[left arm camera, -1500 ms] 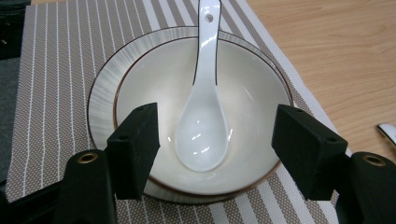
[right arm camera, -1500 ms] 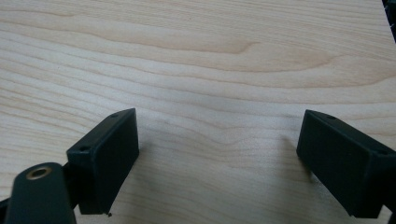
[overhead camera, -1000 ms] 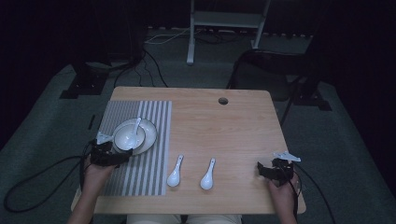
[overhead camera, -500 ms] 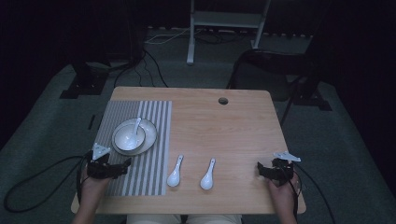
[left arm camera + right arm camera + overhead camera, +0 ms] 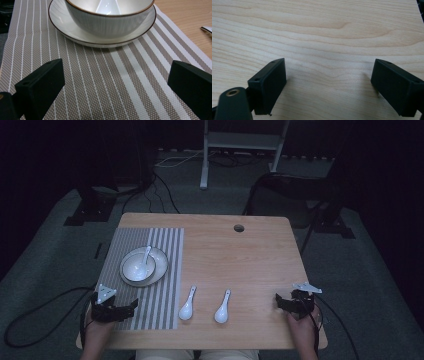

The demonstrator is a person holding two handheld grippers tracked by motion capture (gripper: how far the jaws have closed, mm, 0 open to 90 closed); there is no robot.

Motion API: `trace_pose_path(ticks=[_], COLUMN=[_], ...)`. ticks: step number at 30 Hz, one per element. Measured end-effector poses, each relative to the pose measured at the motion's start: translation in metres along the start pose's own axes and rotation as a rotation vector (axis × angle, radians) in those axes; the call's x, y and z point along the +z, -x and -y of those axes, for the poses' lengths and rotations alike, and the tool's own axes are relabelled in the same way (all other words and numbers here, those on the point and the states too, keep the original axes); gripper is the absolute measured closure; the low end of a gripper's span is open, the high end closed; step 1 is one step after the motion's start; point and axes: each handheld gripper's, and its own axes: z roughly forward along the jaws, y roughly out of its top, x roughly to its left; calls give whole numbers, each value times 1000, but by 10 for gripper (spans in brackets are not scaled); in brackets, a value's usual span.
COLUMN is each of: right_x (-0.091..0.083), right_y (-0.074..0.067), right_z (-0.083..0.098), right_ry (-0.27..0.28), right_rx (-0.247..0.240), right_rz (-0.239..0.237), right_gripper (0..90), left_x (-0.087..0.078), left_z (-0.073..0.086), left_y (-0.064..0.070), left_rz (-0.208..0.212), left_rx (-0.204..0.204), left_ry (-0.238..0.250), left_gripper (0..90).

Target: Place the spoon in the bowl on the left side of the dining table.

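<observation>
Both jaws apart and empty: left gripper (image 5: 131, 307) near the striped mat's (image 5: 165, 270) near-left corner, right gripper (image 5: 278, 302) near-right; risk: reaching far with the left could nudge the bowl (image 5: 110, 17), apparently loose on its saucer (image 5: 75, 32), tipping its spoon (image 5: 145, 257).

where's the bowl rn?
In the high view the bowl sits on a plate on the striped mat at the table's left, a spoon resting in it. The left gripper is just in front of it.
</observation>
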Motion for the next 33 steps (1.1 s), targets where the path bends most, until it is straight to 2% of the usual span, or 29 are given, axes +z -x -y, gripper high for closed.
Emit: trace_pose_path(ticks=[6, 10, 16, 18, 21, 26, 29, 33], right_x=[0, 0, 0, 0, 0, 0, 0, 0], right_y=[0, 0, 0, 0, 0, 0, 0, 0], right_z=[0, 0, 0, 0, 0, 0, 0, 0], right_ry=[0, 0, 0, 0, 0, 0, 0, 0], right_rx=[0, 0, 0, 0, 0, 0, 0, 0], right_rz=[0, 0, 0, 0, 0, 0, 0, 0], right_gripper=[122, 122, 122, 122, 122, 122, 122, 122], left_x=[-2, -6, -8, -9, -13, -18, -21, -23], left_z=[12, 19, 29, 33, 39, 46, 51, 54], left_y=[-4, -7, -10, -10, -12, -17, -19, -24], left_rz=[-5, 2, -29, -48, -97, -103, -163, -167], left_rx=[-19, -45, -40, -37, -35, -49, -27, -46], left_ry=[-11, 0, -36, -41, -48, -47, -60, -53], left_gripper=[12, 12, 12, 12, 12, 12, 12, 12])
